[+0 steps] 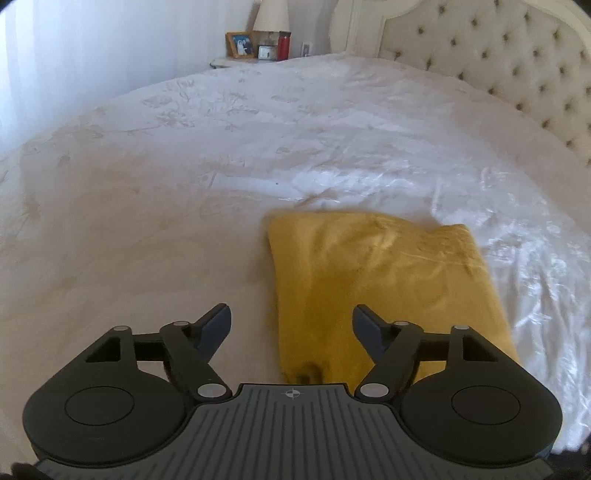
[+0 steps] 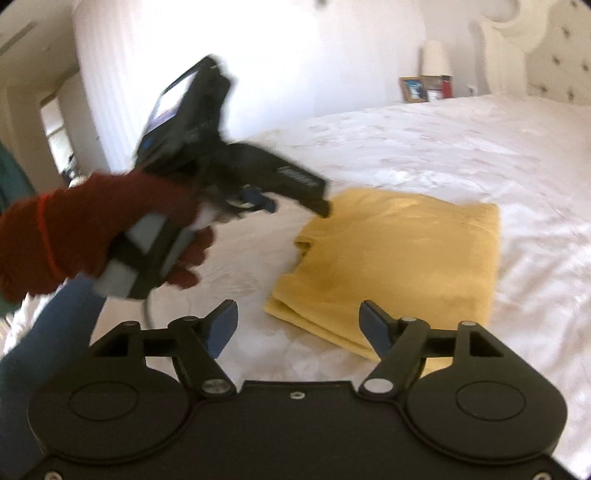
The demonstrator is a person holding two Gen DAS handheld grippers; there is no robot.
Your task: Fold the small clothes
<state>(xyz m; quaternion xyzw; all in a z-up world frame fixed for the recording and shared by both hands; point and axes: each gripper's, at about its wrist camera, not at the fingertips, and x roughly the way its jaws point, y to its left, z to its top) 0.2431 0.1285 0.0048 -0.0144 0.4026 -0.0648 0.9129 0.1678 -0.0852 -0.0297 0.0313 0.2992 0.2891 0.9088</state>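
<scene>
A yellow garment (image 1: 384, 288) lies folded into a rough rectangle on the white bedspread (image 1: 184, 184). My left gripper (image 1: 291, 325) is open and empty, held above the garment's near left edge. In the right wrist view the same garment (image 2: 399, 266) shows layered folds at its near corner. My right gripper (image 2: 299, 325) is open and empty, just short of that corner. The left gripper's body (image 2: 207, 147), held by a red-gloved hand (image 2: 74, 229), hovers blurred over the garment's far left corner.
A tufted cream headboard (image 1: 517, 74) runs along the right. A nightstand (image 1: 229, 62) at the far end bears a lamp (image 1: 271, 16), a picture frame (image 1: 240, 44) and small items. White curtains (image 2: 258, 55) stand beyond the bed. A doorway (image 2: 48, 122) is at left.
</scene>
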